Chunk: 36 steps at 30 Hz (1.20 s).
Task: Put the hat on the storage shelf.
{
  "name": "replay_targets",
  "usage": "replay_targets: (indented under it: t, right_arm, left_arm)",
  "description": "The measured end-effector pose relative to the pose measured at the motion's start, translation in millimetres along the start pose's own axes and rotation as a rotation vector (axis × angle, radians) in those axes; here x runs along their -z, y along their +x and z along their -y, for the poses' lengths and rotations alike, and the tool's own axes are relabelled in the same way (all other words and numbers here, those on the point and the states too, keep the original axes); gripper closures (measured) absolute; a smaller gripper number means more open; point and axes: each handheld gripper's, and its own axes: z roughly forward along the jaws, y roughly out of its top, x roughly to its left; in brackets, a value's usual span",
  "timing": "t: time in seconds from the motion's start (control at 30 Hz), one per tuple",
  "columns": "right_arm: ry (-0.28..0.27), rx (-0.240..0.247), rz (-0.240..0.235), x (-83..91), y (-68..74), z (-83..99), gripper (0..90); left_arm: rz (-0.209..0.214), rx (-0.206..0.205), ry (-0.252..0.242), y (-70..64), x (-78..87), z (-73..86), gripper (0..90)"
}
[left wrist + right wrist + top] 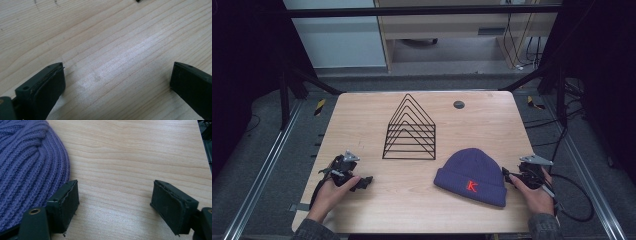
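Both grippers rest low on the table, jaws apart, hat by my right one.

My left gripper [362,183] sits at about 8 o'clock on the table [412,210], jaws spread wide over bare wood. My right gripper [508,176] sits at 4 o'clock, also spread with nothing between; in the right gripper view one pad lies just beside the purple hat [27,167]. The hat lies at 5 o'clock, red K facing me. Farther off, near centre, stands a black wire rack [410,131], well apart from both.

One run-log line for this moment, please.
left tool open, on bare table | right tool open beside purple beanie | wire rack untouched
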Motion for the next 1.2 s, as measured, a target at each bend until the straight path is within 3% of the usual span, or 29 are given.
replay_targets:
  t: [0.3,0.4,0.5,0.6,0.7,0.73,0.9,1.0,1.2]
  right_arm:
    - [0.0,-0.005,0.006,-0.3,0.8,-0.2,21.5]
    - [0.004,-0.029,0.016,-1.0,3.0,-0.9,16.3]
    - [0.056,-0.019,0.028,-1.6,6.6,-6.7,13.3]
    - [0.029,-0.018,0.056,2.7,6.5,-19.9,14.7]
    - [0.035,0.038,0.023,6.2,11.5,-41.5,16.4]
    - [0.041,0.075,-0.012,9.1,17.7,-59.4,20.0]
    - [0.096,0.191,-0.095,7.7,34.5,-99.5,33.0]
    - [0.128,0.239,-0.124,-0.8,41.3,-112.1,40.4]
    - [0.169,0.266,-0.195,-19.4,50.6,-118.0,54.2]
  left_arm:
    - [0.0,0.001,-0.003,-1.1,0.0,0.5,0.0]
    - [-0.001,-0.001,-0.004,-1.0,0.1,0.6,0.0]
    - [-0.001,-0.001,-0.005,-1.0,0.1,0.7,0.0]
    - [0.002,-0.002,-0.005,-0.9,-0.2,0.3,0.0]
    - [0.002,-0.002,-0.006,-1.0,-0.3,0.3,0.0]
    - [0.001,-0.002,-0.007,-1.1,-0.3,0.5,0.0]
    - [0.002,-0.001,-0.005,-1.2,-0.3,0.1,0.0]
    - [0.002,-0.001,-0.008,-1.4,-0.6,0.0,0.0]
    - [0.008,-0.002,-0.004,-1.5,-1.0,-0.7,0.0]
